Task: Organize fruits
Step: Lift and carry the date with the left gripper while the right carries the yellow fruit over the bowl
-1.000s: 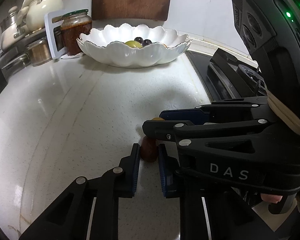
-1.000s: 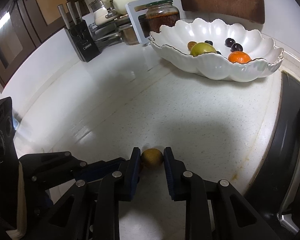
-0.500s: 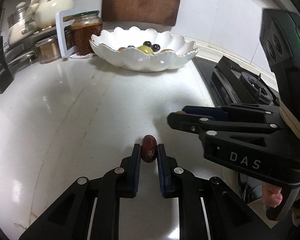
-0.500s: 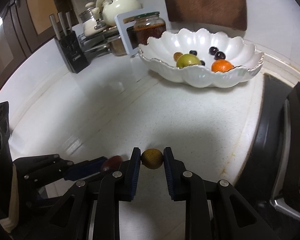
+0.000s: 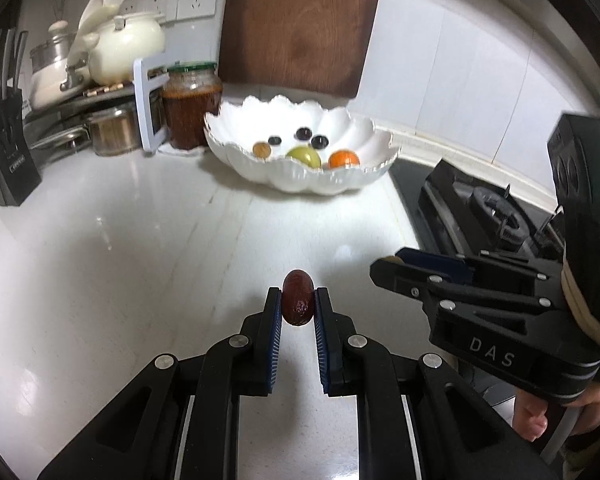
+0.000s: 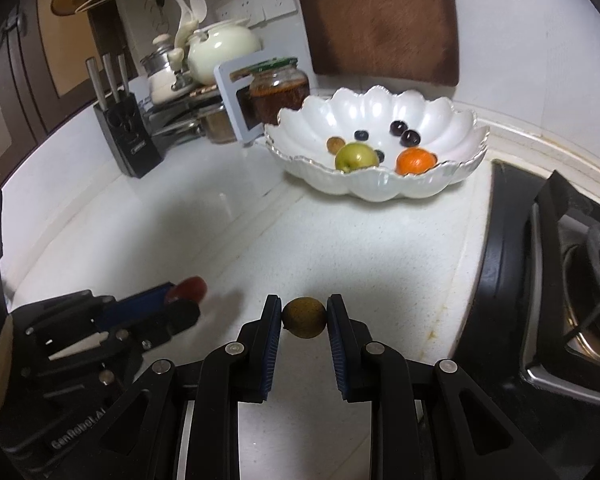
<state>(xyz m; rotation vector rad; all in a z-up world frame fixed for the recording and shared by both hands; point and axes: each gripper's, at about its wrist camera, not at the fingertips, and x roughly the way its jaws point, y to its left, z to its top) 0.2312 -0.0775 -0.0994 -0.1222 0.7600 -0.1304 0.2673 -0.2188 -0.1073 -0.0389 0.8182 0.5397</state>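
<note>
Left gripper (image 5: 297, 307) clamped on red date (image 5: 297, 298), right gripper (image 6: 304, 317) on brown fruit (image 6: 304, 317); both now lifted off counter (image 5: 120, 260), bowl (image 5: 300, 178) next.

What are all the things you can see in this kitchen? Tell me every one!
Red date: 1, dark red, held in the left gripper above the counter.
Brown fruit: 1, yellow-brown, held in the right gripper.
Bowl: 1, white, scalloped, at the back of the counter.
Green apple: 1, green, in the bowl.
Orange: 1, orange, in the bowl.
Dark berries: several, in the bowl.
Jar: 1, reddish-brown contents, left of the bowl.
Knife block: 1, black, far left.
Cutting board: 1, brown, against the wall.
Stove: 1, black, right.
Left gripper: black, blue pads.
Right gripper: black, blue pads.
</note>
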